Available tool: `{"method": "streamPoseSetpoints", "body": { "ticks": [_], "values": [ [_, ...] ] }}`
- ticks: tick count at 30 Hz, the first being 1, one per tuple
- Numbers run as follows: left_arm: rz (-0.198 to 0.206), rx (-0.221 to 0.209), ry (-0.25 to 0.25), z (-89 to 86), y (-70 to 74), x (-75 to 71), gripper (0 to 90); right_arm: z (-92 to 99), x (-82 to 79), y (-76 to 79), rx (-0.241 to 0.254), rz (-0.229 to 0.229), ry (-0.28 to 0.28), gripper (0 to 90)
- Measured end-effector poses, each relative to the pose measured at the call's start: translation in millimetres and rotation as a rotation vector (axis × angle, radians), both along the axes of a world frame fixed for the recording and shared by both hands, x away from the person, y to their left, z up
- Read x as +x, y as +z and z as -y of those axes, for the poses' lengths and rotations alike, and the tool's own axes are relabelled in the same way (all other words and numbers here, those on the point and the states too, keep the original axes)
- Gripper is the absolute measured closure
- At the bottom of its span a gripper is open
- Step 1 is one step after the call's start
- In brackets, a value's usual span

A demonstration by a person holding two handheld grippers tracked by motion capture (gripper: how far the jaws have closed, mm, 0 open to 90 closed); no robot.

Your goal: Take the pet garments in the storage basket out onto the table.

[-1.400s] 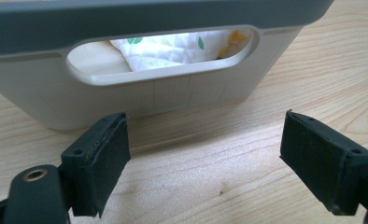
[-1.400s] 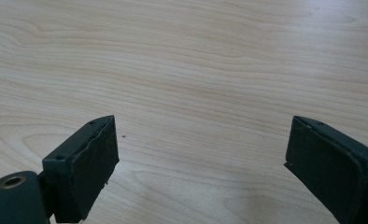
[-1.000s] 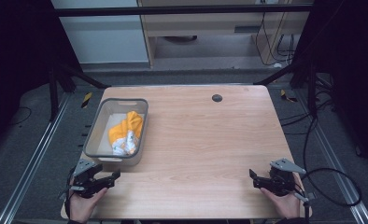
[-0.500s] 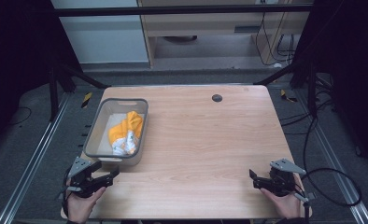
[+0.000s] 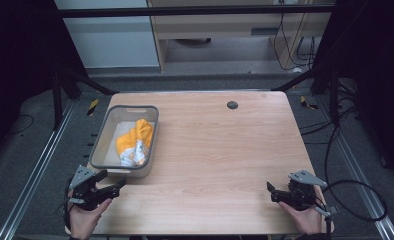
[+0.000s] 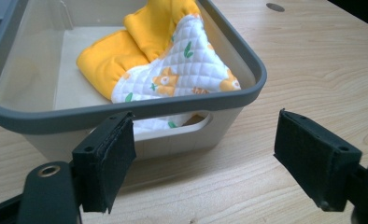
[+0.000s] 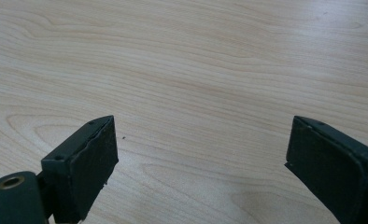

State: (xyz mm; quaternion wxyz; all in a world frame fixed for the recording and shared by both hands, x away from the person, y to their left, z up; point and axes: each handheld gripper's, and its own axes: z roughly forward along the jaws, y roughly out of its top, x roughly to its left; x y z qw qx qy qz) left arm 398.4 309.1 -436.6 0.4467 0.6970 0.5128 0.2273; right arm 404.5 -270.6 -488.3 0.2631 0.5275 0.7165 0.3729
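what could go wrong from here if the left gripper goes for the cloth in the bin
1. The left gripper sits open, low in front of the grey bin; pushing straight ahead would likely hit the wall and shove the light bin across the table.
2. The yellow quilted cloth lies bunched against one wall, drooping toward the handle slot, so a grab may snag the rim or lift the bin too.
3. The right gripper sits far away, unable to steady it.

Cloth [image 5: 134, 140] in bin [image 5: 101, 146], bin on table's [image 5: 225, 150] left side
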Motion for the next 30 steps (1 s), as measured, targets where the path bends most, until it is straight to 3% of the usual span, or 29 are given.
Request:
{"method": "streamPoseSetpoints", "body": {
  "ticks": [30],
  "values": [
    [0.047, -0.021, -0.013, 4.3, 30.4, 8.9, 20.3, -0.9, 1.0, -2.0, -0.025, -0.001, 0.004, 8.9]
  ]
}}
